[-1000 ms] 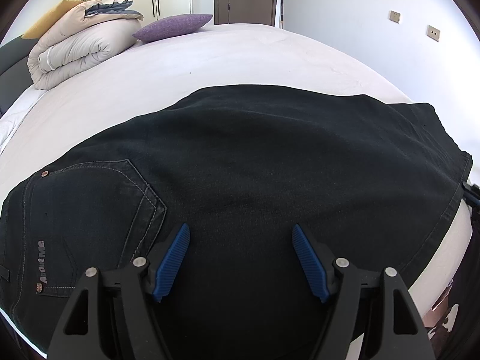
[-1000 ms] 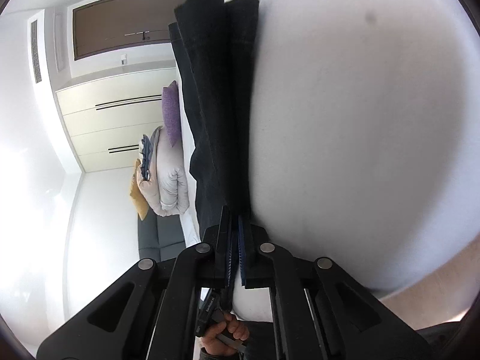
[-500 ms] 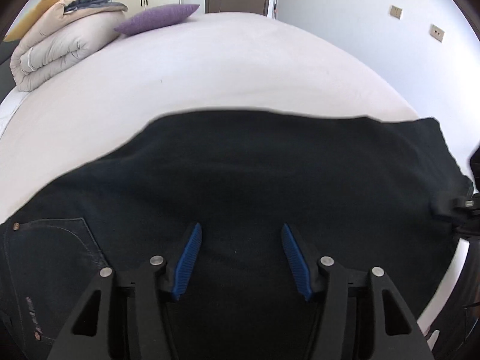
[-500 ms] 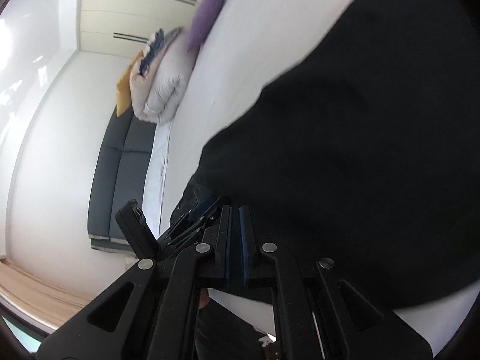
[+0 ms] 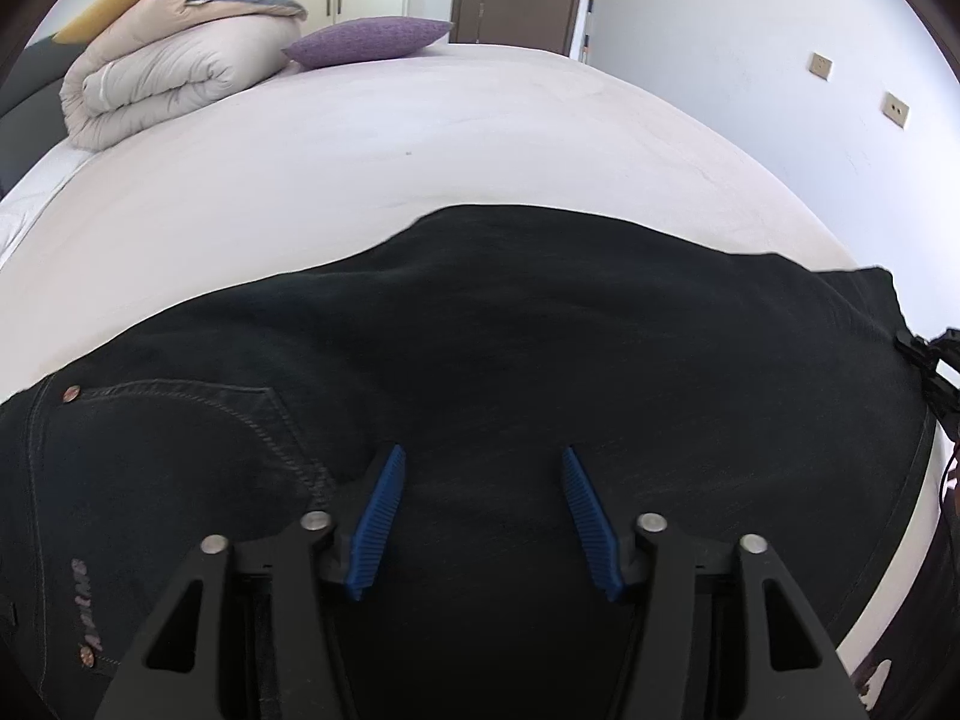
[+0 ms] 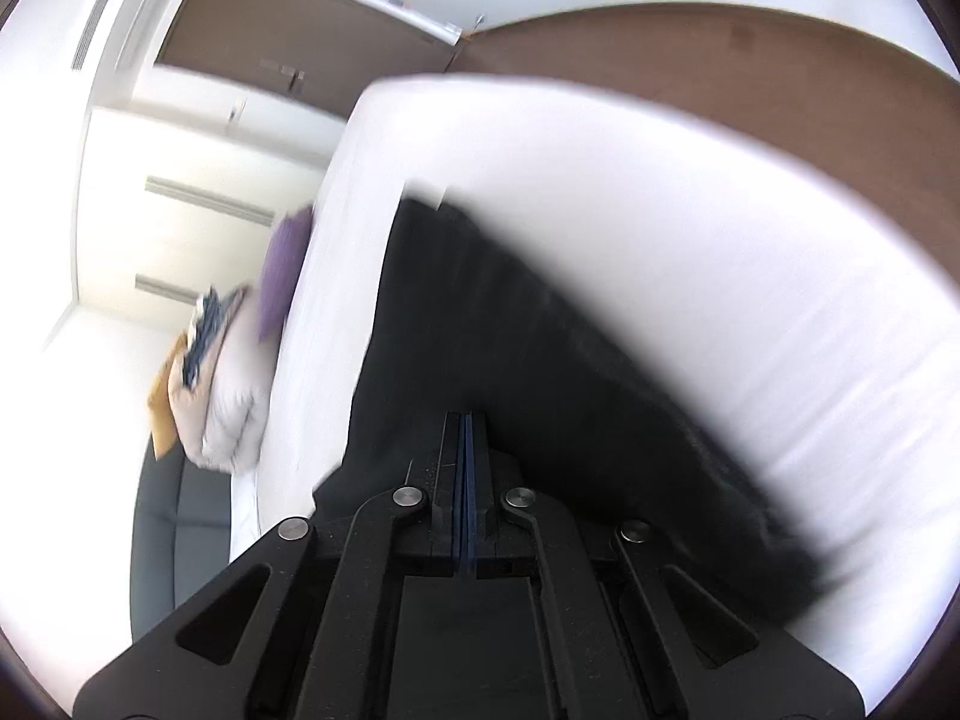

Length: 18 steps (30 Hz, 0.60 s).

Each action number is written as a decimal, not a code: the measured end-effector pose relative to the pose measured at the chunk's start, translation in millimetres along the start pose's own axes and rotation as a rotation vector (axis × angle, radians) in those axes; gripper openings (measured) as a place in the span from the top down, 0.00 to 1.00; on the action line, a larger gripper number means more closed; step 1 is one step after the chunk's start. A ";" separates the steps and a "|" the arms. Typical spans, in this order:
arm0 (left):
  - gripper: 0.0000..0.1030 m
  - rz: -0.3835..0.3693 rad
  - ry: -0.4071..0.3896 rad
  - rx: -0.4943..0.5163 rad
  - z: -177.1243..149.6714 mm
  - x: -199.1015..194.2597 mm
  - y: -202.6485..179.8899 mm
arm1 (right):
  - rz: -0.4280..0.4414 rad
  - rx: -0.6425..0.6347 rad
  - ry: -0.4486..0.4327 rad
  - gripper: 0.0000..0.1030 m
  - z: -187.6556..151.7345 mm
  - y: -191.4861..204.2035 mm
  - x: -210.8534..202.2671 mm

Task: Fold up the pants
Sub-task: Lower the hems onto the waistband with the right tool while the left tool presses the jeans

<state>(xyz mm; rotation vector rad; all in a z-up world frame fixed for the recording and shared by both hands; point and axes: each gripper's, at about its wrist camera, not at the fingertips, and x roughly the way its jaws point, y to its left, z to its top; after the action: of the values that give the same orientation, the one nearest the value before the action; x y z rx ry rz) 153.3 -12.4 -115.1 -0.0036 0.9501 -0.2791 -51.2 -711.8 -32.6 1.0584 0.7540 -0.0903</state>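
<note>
One pair of black pants (image 5: pixel 510 360) lay across your white bed (image 5: pixel 420 138).
Your left gripper (image 5: pixel 480 516) hovered spread above them; your right gripper (image 6: pixel 467 450) was clamped on their edge. Beyond: one purple pillow (image 5: pixel 366 39), one folded duvet (image 5: pixel 174 72).

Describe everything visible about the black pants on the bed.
The black pants look like dark denim jeans, spread flat across the near part of the white bed. A stitched back pocket with copper rivets and a small label shows at left. The left hand-held gripper hovers open just above the cloth. The right hand-held gripper, its view blurred, is shut on the pants' edge at right.
</note>
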 end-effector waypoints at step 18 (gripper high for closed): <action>0.79 -0.057 0.031 0.028 49.0 36.1 -10.6 | 0.134 -0.089 0.475 1.00 -99.7 126.5 208.7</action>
<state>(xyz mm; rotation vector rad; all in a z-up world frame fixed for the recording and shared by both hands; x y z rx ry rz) 209.9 -37.0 -114.1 -0.0008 0.9780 -0.3461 106.0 -507.8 -89.0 1.0533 1.0998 0.3178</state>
